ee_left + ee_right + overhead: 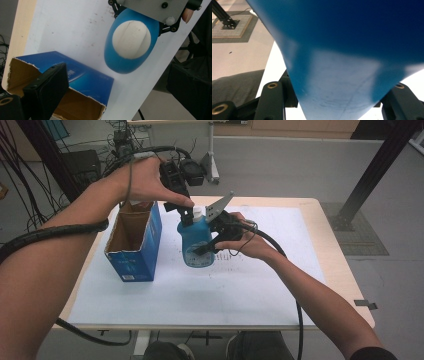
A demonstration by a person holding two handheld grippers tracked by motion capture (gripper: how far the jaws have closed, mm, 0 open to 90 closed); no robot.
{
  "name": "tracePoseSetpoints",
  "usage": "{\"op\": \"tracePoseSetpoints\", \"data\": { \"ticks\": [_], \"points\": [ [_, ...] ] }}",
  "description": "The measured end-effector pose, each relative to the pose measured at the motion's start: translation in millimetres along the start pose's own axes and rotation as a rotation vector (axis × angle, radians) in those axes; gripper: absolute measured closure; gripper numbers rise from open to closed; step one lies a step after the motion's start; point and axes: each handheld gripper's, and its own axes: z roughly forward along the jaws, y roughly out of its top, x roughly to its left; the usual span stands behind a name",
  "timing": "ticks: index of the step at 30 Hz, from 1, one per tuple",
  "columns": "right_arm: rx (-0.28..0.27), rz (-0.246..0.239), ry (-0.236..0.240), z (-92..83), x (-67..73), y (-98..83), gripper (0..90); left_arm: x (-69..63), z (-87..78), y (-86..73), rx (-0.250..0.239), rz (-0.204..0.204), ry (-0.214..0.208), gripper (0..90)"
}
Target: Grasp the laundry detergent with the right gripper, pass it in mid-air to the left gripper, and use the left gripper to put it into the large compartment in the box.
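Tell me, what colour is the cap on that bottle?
White, on a blue bottle; the cap shows best in the left gripper view.

Blue plastic bottle (196,245) with white cap, standing upright, hanging clamped just beside an open blue carton (134,242).

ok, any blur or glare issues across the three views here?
High view: sharp, even light, mild glare on the white table sheet. Left gripper view: blue bottle and its white cap slightly soft, the near jaw dark and blurred. Right gripper view: bottle too close, out of focus, upper part in shadow, a pale sheen lower down.
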Motion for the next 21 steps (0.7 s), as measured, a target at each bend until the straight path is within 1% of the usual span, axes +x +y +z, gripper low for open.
{"op": "tracePoseSetpoints", "data": {
  "ticks": [3, 7, 8, 14, 16, 21],
  "points": [
    [-0.012, -0.006, 0.011, -0.3, 1.7, 2.3, 43.4, -0.9, 2.3, 0.6, 0.0, 0.003, -0.005, 4.8],
    [-0.019, -0.013, 0.011, -0.7, 3.9, 5.0, 43.4, -1.8, 5.0, 0.8, -0.002, 0.009, -0.015, 4.8],
    [-0.021, -0.014, 0.012, -0.7, 4.5, 5.4, 43.4, -2.0, 5.2, 1.0, 0.005, 0.013, -0.019, 4.8],
    [-0.024, -0.031, 0.019, -0.1, 8.6, 9.3, 43.4, -3.0, 5.9, 1.0, 0.005, 0.022, -0.02, 5.1],
    [-0.03, -0.031, 0.02, -0.3, 9.3, 10.7, 43.4, -3.4, 6.1, 0.5, -0.004, 0.024, -0.018, 5.2],
    [-0.033, -0.041, 0.027, -0.4, 10.3, 14.0, 43.4, -4.6, 8.5, -0.6, 0.006, 0.031, -0.026, 5.3]
  ]
}}
